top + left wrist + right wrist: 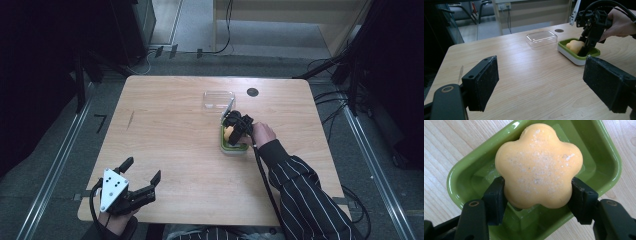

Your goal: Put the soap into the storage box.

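Note:
A flower-shaped orange soap (539,165) sits in a green dish with a white base (461,180) right of the table's middle. My right gripper (539,195) reaches down into the dish, and its two black jaws press on opposite sides of the soap. In the high view the right gripper (234,131) covers most of the soap (229,133) and the dish (234,148). My left gripper (143,168) rests near the table's front left corner, open with nothing between its pads (484,82), and faces the dish (574,58) from afar.
A clear plastic lid (218,99) lies upside down just behind the dish. A small black disc (252,92) is set into the table to the right of the lid. Cables and dark stands ring the table on the floor.

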Tool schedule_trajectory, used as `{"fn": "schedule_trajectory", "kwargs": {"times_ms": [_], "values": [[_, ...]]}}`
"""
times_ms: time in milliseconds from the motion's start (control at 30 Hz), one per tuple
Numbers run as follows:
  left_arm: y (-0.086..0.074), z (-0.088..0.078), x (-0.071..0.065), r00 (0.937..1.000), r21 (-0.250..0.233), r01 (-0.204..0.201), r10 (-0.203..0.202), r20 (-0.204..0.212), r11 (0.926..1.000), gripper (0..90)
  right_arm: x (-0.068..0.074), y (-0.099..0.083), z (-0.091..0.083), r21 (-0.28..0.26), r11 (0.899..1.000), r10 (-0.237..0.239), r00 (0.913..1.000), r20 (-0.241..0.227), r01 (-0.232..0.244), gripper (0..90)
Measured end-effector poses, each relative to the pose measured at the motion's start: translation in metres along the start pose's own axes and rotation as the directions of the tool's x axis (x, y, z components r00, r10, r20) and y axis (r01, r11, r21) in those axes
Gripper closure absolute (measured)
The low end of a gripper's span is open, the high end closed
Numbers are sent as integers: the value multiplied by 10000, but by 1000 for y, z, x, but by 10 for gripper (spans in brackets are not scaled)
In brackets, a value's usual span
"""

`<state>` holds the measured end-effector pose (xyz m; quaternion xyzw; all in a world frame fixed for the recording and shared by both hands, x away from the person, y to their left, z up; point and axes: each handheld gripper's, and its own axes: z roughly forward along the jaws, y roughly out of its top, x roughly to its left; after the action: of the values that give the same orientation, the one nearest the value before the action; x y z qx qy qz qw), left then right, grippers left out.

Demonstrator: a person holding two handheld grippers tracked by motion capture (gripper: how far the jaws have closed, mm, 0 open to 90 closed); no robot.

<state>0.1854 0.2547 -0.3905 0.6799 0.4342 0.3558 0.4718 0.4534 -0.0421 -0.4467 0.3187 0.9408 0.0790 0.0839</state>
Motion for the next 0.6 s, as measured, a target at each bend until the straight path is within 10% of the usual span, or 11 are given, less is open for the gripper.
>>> {"fn": "schedule_trajectory", "kwargs": {"times_ms": [600], "values": [[0, -1, 0, 10000, -23, -19, 20, 23, 10000, 137, 2, -4, -18, -283, 9996, -20, 9996, 271, 27, 221]]}}
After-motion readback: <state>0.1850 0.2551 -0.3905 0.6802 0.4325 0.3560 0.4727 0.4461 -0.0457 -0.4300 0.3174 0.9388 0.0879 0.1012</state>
